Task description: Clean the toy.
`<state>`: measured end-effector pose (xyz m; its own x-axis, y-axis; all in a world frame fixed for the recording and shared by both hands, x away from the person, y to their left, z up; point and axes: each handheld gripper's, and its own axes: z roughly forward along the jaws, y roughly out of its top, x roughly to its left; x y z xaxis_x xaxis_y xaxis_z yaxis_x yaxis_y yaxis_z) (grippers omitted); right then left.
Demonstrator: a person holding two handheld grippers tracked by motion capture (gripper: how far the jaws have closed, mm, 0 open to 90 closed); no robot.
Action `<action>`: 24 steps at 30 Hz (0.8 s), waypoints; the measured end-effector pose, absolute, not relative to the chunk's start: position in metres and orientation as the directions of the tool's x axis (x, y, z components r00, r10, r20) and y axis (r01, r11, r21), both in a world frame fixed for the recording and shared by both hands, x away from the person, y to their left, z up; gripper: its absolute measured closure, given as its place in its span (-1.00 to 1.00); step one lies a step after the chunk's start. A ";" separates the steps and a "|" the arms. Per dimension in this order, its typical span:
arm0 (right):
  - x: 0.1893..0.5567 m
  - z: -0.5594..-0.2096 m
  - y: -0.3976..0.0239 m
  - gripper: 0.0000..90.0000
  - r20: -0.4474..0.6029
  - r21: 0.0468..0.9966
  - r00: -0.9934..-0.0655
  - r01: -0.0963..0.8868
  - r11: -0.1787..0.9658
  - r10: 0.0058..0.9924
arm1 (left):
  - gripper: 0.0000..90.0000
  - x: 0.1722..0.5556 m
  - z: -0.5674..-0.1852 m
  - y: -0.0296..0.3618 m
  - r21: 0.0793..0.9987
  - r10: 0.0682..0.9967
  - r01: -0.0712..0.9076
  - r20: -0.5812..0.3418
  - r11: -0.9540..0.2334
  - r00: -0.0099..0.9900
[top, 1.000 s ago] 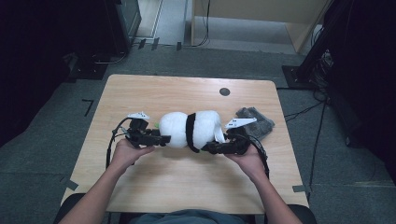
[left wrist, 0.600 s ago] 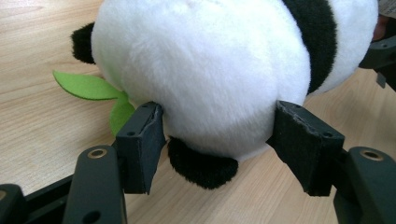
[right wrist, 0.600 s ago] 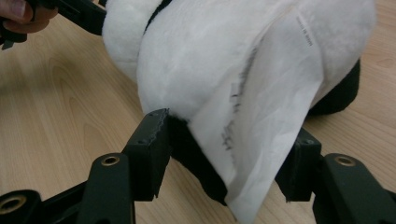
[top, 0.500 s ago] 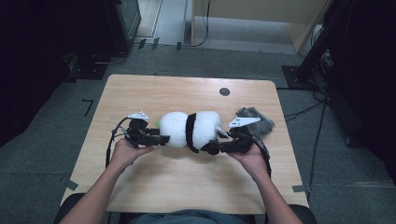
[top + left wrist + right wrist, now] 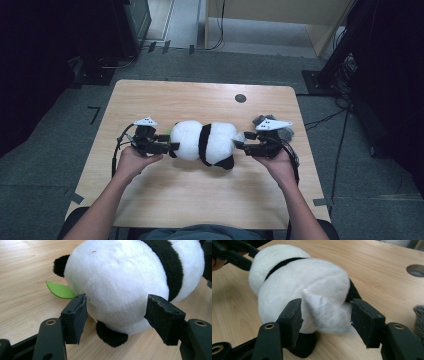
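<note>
Plush panda (image 5: pixel 207 143), lying mid-table (image 5: pixel 165 205) between left tongs (image 5: pixel 173 146) and right tongs (image 5: pixel 240 146), both having just opened further, straddling its ends without pinching; risk: panda rolls or slumps off-line once both releases finish.

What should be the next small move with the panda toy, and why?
Probably draw both grippers back from the plush panda. The left gripper has its jaws around the head end and has just been opening. The right gripper stands around the rear, pads barely touching, near the white tag. The toy rests on the table.
</note>
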<state>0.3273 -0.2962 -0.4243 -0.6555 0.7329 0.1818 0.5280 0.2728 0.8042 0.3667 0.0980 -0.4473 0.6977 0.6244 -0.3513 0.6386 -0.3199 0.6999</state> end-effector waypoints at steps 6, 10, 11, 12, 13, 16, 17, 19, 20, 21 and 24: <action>0.338 -0.428 -0.317 -0.07 0.177 0.800 -0.615 0.545 0.252 0.768 | -0.25 0.368 -0.448 0.097 0.705 0.622 0.635 -0.350 -0.317 0.700; 0.342 -0.430 -0.327 -0.07 0.130 0.812 -0.607 0.519 0.267 0.784 | -0.26 0.369 -0.448 0.096 0.712 0.619 0.626 -0.344 -0.319 0.706; 0.343 -0.431 -0.329 -0.07 0.125 0.813 -0.598 0.519 0.264 0.791 | -0.26 0.369 -0.448 0.096 0.713 0.619 0.625 -0.342 -0.320 0.707; 0.345 -0.432 -0.332 -0.07 0.120 0.810 -0.590 0.523 0.265 0.798 | -0.26 0.369 -0.448 0.096 0.714 0.619 0.622 -0.339 -0.321 0.709; 0.346 -0.433 -0.334 -0.07 0.117 0.809 -0.579 0.526 0.261 0.807 | -0.26 0.368 -0.448 0.096 0.714 0.619 0.622 -0.338 -0.322 0.709; 0.350 -0.435 -0.339 -0.07 0.102 0.806 -0.566 0.529 0.265 0.818 | -0.26 0.369 -0.448 0.095 0.715 0.618 0.619 -0.336 -0.324 0.711; 0.352 -0.436 -0.341 -0.07 0.101 0.803 -0.561 0.533 0.265 0.822 | -0.26 0.369 -0.448 0.095 0.716 0.617 0.618 -0.336 -0.324 0.712; 0.355 -0.439 -0.344 -0.07 0.094 0.802 -0.549 0.535 0.264 0.830 | -0.26 0.369 -0.448 0.095 0.716 0.617 0.617 -0.333 -0.326 0.713; 0.357 -0.441 -0.347 -0.07 0.094 0.801 -0.540 0.540 0.259 0.836 | -0.26 0.369 -0.448 0.095 0.717 0.616 0.616 -0.333 -0.326 0.714; 0.359 -0.442 -0.349 -0.07 0.091 0.796 -0.532 0.547 0.260 0.842 | -0.26 0.369 -0.448 0.095 0.717 0.616 0.615 -0.332 -0.327 0.714; 0.366 -0.445 -0.356 -0.08 0.077 0.784 -0.510 0.561 0.264 0.857 | -0.26 0.369 -0.448 0.095 0.719 0.616 0.615 -0.333 -0.324 0.714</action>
